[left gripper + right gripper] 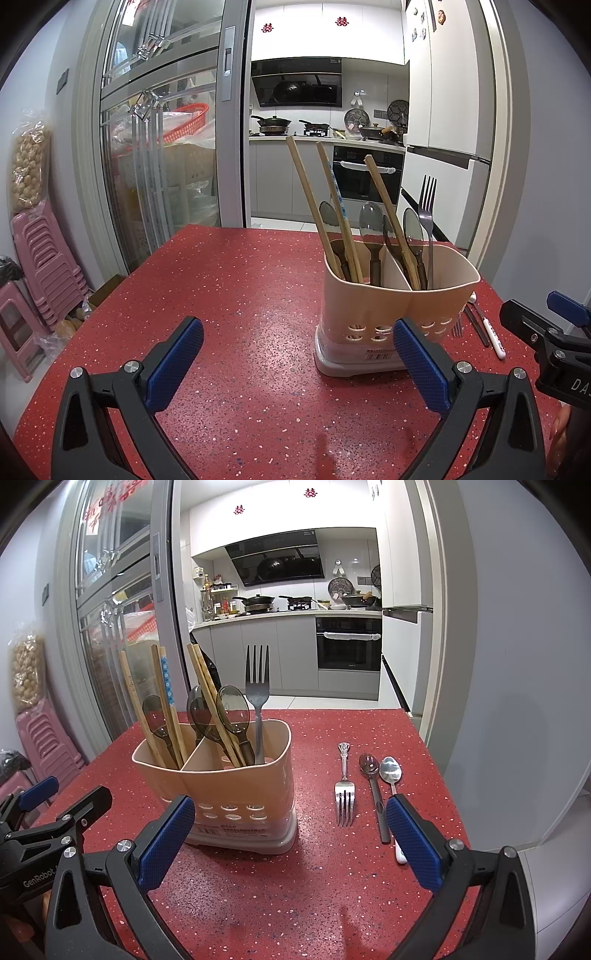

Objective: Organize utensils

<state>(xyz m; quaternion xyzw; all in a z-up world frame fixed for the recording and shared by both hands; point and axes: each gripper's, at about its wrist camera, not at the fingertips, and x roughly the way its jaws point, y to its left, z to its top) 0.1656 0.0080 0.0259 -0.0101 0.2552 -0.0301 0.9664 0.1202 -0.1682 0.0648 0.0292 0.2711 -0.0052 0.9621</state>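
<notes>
"GenRobot" reads on the left tongs point(33, 794), near the holder point(236, 786).

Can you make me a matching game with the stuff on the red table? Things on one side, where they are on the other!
Things:
1. dark fork
2. clear-handled fork
3. white-handled spoon
4. left gripper

Places or states:
A. lying flat, nearest the table's right edge
B. standing upright in the beige holder
C. open, holding nothing
D. lying flat, closest to the holder

Pairs: 1-B, 2-D, 3-A, 4-C
</notes>
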